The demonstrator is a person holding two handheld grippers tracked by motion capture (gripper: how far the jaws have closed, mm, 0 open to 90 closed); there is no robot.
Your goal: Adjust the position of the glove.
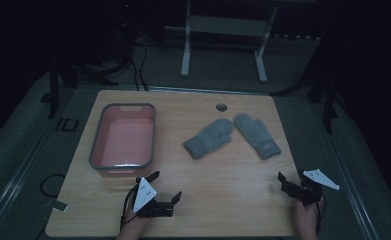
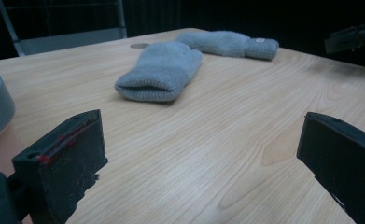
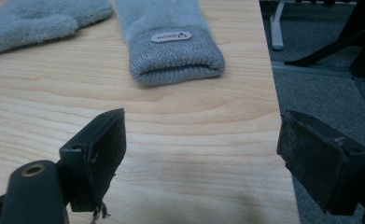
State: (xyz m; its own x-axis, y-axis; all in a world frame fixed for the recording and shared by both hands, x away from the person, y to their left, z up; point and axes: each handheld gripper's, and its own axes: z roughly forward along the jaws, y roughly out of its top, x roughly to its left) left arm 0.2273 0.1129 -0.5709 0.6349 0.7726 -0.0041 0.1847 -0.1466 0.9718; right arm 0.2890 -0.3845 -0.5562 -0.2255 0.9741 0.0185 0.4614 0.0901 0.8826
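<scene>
So both mittens are lying mid-surface, past the two hand-held grippers, with the pink bin off on the left side. The right hand-held gripper is sitting nearer the right mitten, the one with the little label on its cuff. That mitten's long axis is running diagonally, cuff end pointing back toward this gripper, so the cuff opening is pretty much facing straight into the jaws. The left hand-held gripper is looking at the left mitten, cuff toward it too, a bit further off. Both grippers are resting low near the front edge, jaws spread wide with nothing between them, hands coming in from below.
</scene>
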